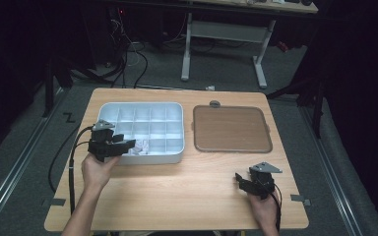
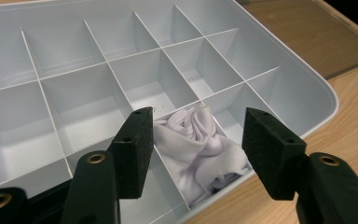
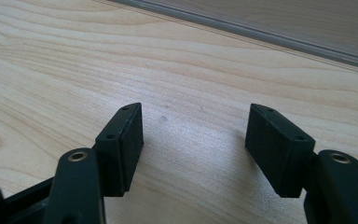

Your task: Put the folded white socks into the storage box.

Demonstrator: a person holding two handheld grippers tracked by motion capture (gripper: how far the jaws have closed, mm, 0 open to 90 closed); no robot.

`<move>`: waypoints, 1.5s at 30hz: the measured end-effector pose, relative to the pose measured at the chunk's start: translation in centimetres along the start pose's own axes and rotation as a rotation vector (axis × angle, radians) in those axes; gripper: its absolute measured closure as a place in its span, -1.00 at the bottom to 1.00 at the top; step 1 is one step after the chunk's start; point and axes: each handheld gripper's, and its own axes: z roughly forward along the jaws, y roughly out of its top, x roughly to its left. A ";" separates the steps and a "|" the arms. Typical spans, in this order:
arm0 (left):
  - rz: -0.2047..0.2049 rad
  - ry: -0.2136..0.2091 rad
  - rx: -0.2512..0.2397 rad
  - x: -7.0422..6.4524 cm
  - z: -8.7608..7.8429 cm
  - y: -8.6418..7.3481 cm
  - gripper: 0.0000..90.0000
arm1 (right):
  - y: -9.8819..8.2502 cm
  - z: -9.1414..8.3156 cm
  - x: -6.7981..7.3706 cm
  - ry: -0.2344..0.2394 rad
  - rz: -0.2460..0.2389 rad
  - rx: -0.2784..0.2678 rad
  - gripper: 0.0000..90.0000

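Surveying from largest to smallest: the table [image 1: 177,196] carries a white divided tray [image 1: 142,110] on its left half and a brown lid [image 1: 231,129] to the tray's right, the two lying side by side and apart.

The cloth [image 2: 200,144], white and crumpled, lies in a compartment of the tray's near row, against the near wall. It has no clear long axis; it is bunched, with folds rising toward the compartment's far end.

The left tongs [image 1: 128,145] stand at the tray's near rim, just above and short of the cloth. In the left gripper view the jaws stand wide open, the cloth seen between them but lower and farther off, touched by neither pad. Judgement: any coming move turns on this line, the cloth lying straight ahead and below these tongs.

The right tongs [image 1: 243,183] rest low over bare table near the front right, well apart from tray and cloth, jaws open and empty. The left hand is plainly the nearer.

Hard to make out: the cloth's lower part is hidden behind the tray's near wall and a divider, and whether it spills into the next compartment cannot be told. The lid's knob [image 1: 214,103] is small and indistinct.
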 end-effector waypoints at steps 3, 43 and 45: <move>-0.001 -0.002 -0.007 0.1 -0.5 0.0 -0.02 | 0.0 0.0 0.0 0.000 0.000 0.000 -0.17; -0.097 -0.045 -0.042 1.3 -4.8 -1.4 -0.07 | 0.0 0.0 0.0 0.000 -0.001 0.000 -0.17; -0.103 -0.048 -0.042 1.3 -5.0 -1.5 -0.08 | 0.0 0.0 0.0 0.000 -0.001 -0.001 -0.17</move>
